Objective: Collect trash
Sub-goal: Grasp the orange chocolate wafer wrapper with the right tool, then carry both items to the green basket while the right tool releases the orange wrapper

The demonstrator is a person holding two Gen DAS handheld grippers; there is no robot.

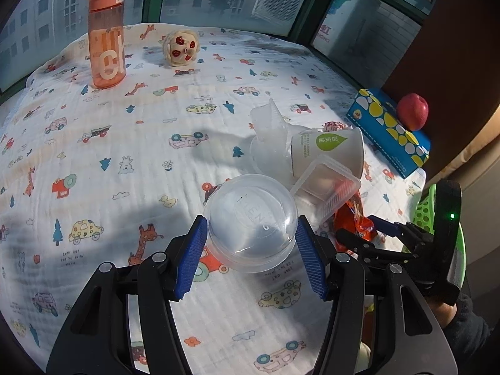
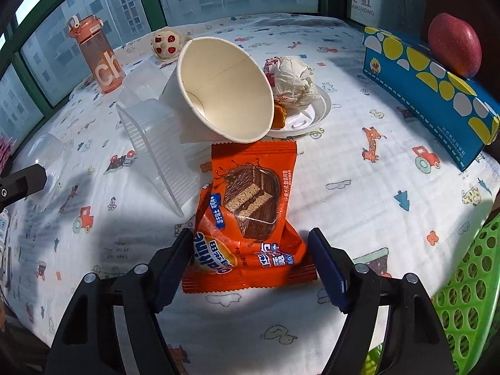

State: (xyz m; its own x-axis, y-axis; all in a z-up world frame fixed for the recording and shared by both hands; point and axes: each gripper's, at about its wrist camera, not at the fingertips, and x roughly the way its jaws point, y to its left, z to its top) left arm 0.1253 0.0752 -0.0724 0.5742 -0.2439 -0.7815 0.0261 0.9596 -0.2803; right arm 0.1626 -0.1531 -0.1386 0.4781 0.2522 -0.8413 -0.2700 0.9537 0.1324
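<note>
In the left wrist view my left gripper (image 1: 251, 229) is open, with its blue pads on either side of a clear plastic dome lid (image 1: 251, 222) that lies on the printed cloth. Behind it lie a clear rectangular tray (image 1: 326, 184), a white paper cup (image 1: 328, 153) on its side and a clear plastic cup (image 1: 270, 125). In the right wrist view my right gripper (image 2: 250, 243) is open around the lower end of an orange snack wrapper (image 2: 250, 215). Beyond it lie the paper cup (image 2: 225, 90), the clear tray (image 2: 159, 153) and crumpled paper (image 2: 293, 81) on a white lid (image 2: 315, 115).
A green perforated basket (image 2: 468, 287) stands at the table's right edge. A blue tissue box (image 2: 428, 93) carries a red apple (image 2: 454, 43). An orange water bottle (image 1: 106, 31) and a plush toy (image 1: 181, 48) stand at the back by the window.
</note>
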